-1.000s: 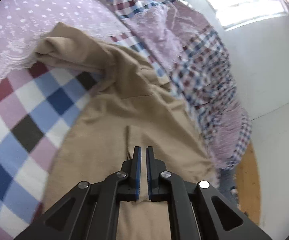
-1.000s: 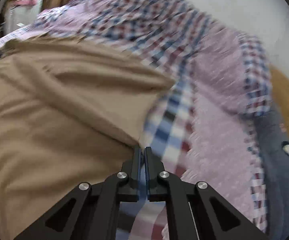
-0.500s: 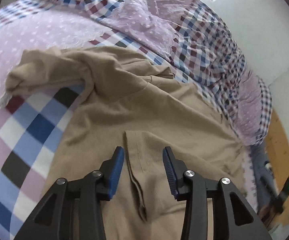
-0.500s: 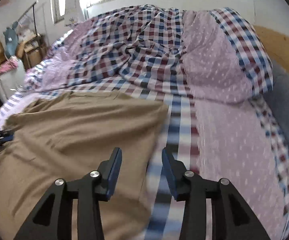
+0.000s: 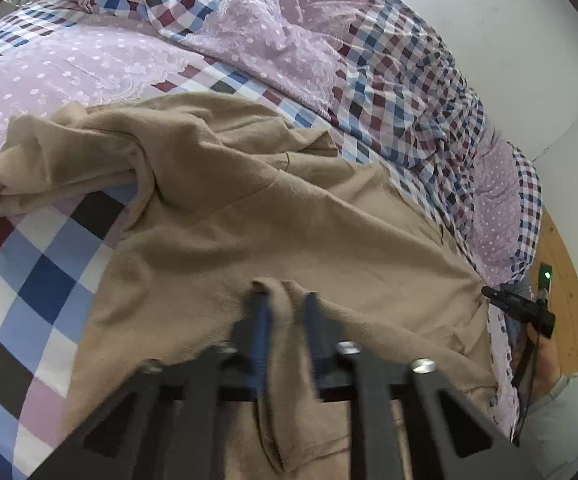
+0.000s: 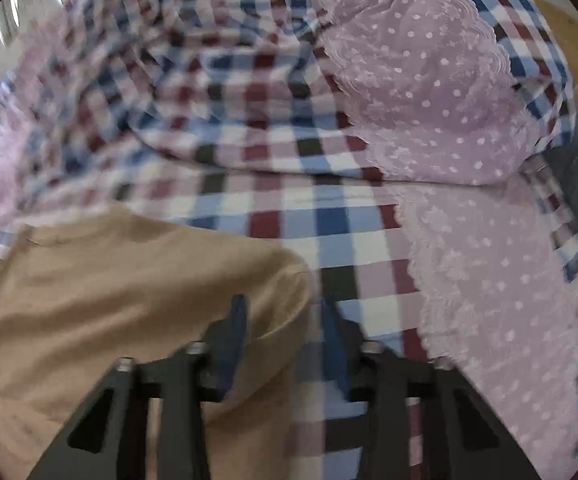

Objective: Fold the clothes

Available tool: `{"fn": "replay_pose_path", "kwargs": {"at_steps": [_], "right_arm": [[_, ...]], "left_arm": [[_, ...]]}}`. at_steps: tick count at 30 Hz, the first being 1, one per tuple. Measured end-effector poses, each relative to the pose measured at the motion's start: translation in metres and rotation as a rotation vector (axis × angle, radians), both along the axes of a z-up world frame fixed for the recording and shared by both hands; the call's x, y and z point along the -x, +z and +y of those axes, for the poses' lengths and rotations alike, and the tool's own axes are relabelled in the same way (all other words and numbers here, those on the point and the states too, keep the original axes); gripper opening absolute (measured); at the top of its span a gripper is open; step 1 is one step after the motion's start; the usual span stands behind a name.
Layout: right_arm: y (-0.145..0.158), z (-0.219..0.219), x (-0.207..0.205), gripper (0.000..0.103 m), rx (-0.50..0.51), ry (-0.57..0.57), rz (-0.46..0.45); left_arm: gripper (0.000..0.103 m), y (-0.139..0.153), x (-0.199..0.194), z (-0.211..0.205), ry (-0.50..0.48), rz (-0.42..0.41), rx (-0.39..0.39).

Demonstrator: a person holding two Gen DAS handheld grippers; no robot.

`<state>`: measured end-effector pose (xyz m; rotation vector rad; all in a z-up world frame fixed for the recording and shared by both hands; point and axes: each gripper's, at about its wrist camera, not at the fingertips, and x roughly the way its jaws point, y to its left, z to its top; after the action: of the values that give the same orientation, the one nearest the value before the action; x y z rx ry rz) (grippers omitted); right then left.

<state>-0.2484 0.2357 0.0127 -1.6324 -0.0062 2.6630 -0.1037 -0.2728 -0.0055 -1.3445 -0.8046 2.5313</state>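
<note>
Tan garment [image 5: 289, 216] fold lies between left claw [image 5: 287, 308] fingers (parted).

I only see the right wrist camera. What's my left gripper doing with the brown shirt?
Observer: The left gripper has its jaws apart, with a raised fold of the tan garment between them.
Operator: Is the sleeve lying flat?
Observer: No. One sleeve is bunched up at the far left, partly on the pink dotted sheet.
Operator: Does that camera see my right gripper?
Observer: Yes. The right gripper shows small at the garment's right edge.
</note>
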Motion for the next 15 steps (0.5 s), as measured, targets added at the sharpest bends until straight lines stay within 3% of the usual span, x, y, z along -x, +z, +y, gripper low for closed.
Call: {"fn": "replay_pose_path", "kwargs": {"at_steps": [1, 6, 13, 15], "right_arm": [[-0.002, -0.002, 0.001, 0.001, -0.013, 0.004, -0.005], [0.013, 0.007, -0.001, 0.0, -0.01, -0.018, 0.091], [0.022, 0.014, 0.002, 0.0, -0.027, -0.087, 0.19], [0.012, 0.016, 0.004, 0.001, -0.038, -0.102, 0.175]], "left_arm": [[0.004, 0.0, 0.0, 0.001, -0.005, 0.004, 0.003], [0.003, 0.017, -0.001, 0.005, 0.005, 0.086, 0.051], [0.002, 0.052, -0.012, -0.003, 0.092, 0.33, 0.096], [0.002, 0.045, -0.005, -0.006, 0.099, 0.291, 0.099]]}}
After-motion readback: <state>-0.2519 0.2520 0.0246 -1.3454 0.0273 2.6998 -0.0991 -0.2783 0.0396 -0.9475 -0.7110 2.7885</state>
